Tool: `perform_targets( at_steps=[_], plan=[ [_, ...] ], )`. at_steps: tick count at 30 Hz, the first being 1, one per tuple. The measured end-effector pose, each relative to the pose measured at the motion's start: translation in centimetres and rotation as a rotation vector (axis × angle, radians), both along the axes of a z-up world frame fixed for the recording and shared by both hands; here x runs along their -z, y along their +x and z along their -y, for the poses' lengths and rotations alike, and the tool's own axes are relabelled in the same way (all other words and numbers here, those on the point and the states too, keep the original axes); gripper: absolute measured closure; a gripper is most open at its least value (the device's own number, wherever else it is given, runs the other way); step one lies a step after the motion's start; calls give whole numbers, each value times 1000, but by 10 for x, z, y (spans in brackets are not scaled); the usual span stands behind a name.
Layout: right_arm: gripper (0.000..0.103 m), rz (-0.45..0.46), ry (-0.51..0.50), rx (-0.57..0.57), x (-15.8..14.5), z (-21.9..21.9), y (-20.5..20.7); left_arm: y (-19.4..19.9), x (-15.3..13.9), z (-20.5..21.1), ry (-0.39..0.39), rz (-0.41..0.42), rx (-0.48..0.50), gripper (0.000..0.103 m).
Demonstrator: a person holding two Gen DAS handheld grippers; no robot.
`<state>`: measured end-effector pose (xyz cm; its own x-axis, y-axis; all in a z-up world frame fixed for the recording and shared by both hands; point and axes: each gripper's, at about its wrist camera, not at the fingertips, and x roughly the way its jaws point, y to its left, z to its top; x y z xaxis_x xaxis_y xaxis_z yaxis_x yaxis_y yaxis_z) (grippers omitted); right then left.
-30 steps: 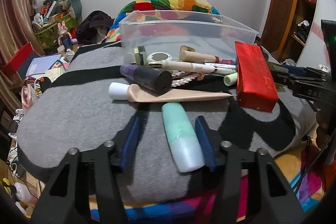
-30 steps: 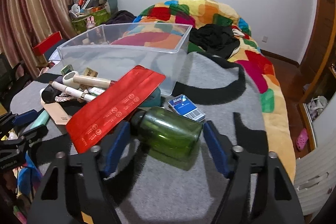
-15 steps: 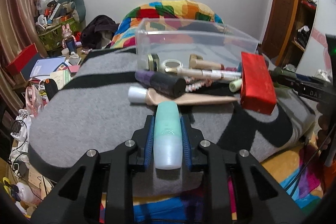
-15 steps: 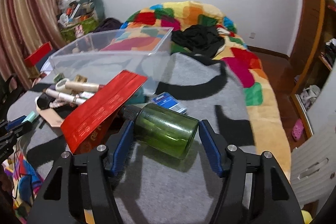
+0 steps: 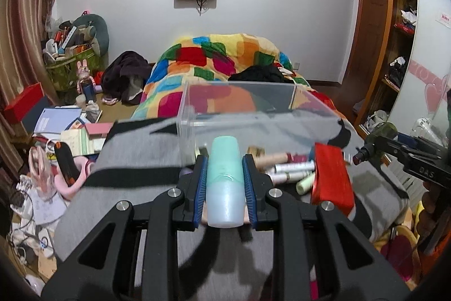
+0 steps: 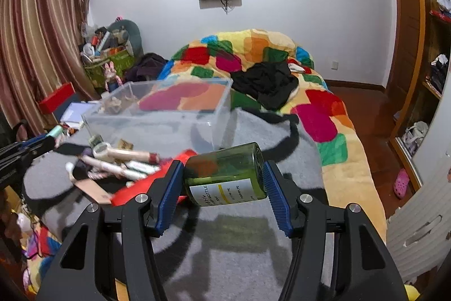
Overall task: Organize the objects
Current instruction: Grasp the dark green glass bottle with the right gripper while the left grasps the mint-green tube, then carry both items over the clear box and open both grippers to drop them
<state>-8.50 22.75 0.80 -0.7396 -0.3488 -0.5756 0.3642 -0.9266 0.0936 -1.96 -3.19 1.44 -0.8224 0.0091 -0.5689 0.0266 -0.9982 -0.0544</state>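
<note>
My left gripper [image 5: 224, 160] is shut on a mint-and-pale-blue bottle [image 5: 224, 182] and holds it above the grey blanket [image 5: 126, 160], short of the clear plastic bin [image 5: 253, 114]. The jaws of my right gripper [image 6: 222, 168] are closing, with both blue pads pressed on a green bottle [image 6: 225, 174]. The green bottle lies sideways, label up, raised off the blanket. The bin [image 6: 157, 114] stands behind and to its left. Tubes and sticks of cosmetics [image 6: 121, 160] and a red pouch [image 6: 135, 188] lie between the two grippers.
A colourful quilt [image 6: 253, 55] with black clothes [image 6: 267, 83] on it covers the bed beyond the bin. Books and clutter [image 5: 67, 126] crowd the floor on the left. A wooden wardrobe [image 6: 417, 47] and a white cabinet [image 6: 417, 222] are on the right.
The left jaws shut on the mint bottle and lifted it off the blanket. The right jaws narrowed onto the green bottle and raised it. Both views now sit higher.
</note>
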Motion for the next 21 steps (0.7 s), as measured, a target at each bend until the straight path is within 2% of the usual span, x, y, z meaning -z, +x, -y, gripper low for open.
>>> perform_targets(
  at_steps=[3,10,21],
  plan=[
    [49,-15,-30,-22,-11,7,-6,-14,-4,2,13,2,11,78],
    [49,-48,-19,-60,-25,41,-28,-54,-10,7,29,29,16,78],
    [49,27,24,-47,-17,74,-84,-114,-3,13,15,120,18,78]
  ],
)
